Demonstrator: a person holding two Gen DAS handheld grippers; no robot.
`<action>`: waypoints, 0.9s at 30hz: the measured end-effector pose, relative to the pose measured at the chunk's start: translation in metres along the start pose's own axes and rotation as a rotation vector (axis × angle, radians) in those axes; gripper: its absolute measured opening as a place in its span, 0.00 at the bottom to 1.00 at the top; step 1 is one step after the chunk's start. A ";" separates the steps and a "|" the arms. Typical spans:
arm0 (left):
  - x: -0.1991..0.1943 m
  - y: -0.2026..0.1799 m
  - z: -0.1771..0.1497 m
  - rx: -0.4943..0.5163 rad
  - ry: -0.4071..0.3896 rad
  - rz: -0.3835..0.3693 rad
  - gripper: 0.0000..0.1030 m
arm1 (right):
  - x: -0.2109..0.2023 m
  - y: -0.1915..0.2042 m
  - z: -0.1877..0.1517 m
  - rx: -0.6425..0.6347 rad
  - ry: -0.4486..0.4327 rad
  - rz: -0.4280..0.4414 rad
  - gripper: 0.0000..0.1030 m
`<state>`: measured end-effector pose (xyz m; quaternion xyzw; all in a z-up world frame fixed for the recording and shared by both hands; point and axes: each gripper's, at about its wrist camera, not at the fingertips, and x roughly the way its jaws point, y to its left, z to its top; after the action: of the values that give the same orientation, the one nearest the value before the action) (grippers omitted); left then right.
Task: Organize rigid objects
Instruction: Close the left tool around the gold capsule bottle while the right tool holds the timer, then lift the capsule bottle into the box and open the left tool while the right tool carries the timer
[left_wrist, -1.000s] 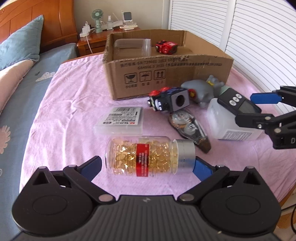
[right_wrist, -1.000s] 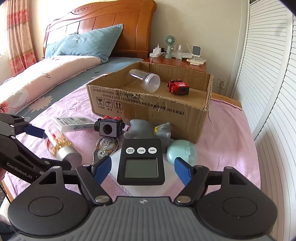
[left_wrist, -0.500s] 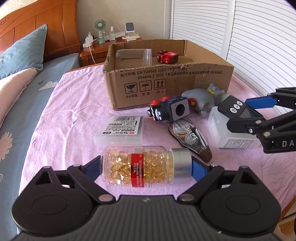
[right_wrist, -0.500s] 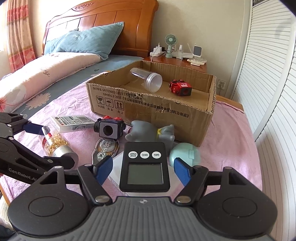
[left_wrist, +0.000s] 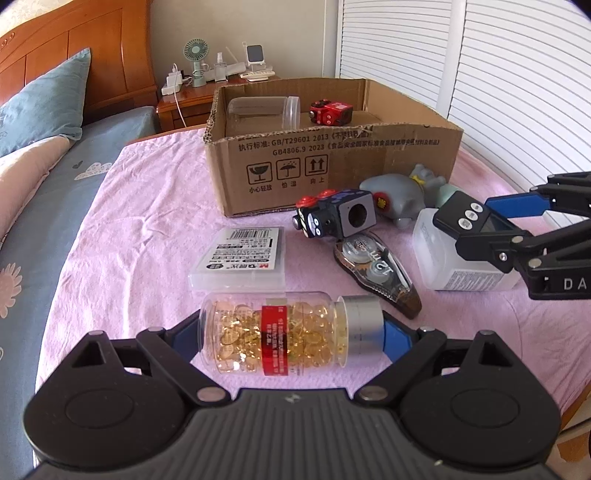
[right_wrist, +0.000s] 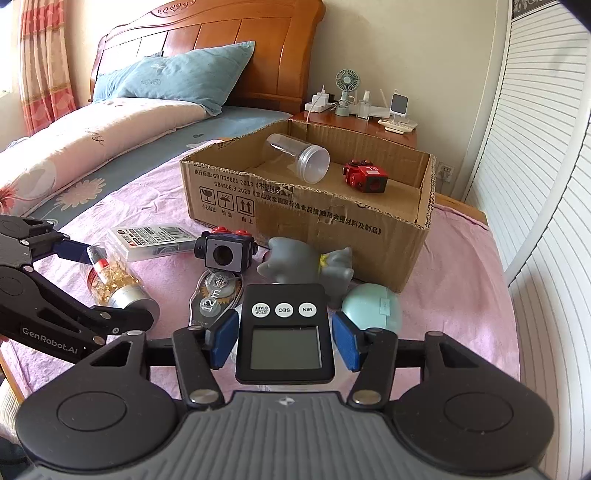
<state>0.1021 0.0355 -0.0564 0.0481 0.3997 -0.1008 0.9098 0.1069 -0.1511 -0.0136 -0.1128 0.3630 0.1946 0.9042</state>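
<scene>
The cardboard box (left_wrist: 332, 166) carries "GB/T29601 2013" and "GB4806.9 2023" above three handling symbols. The black timer (right_wrist: 284, 332) has buttons marked "STOP START", "SEC" and "MIN", and the tape dispenser (right_wrist: 214, 295) reads "12m". "GenRobot.AI" stands on the left tongs (right_wrist: 122, 291).

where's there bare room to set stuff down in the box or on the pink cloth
In the cardboard box, the floor right of the red cube toy is bare, as is the near-left corner before the clear jar. The pink cloth lies open left of the box and the flat plastic case. It is crowded between the box front and both grippers.
</scene>
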 end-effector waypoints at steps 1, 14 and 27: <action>0.000 0.000 0.000 -0.002 -0.002 0.002 0.91 | 0.000 0.000 0.000 -0.003 -0.002 0.000 0.60; -0.007 0.004 0.000 0.022 0.029 -0.021 0.90 | -0.002 0.001 0.001 -0.012 0.009 0.006 0.55; -0.028 0.009 0.011 0.108 0.043 -0.058 0.90 | -0.010 -0.005 0.005 -0.027 0.008 0.005 0.55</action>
<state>0.0933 0.0466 -0.0280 0.0877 0.4145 -0.1477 0.8937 0.1056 -0.1565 -0.0023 -0.1251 0.3640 0.2013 0.9008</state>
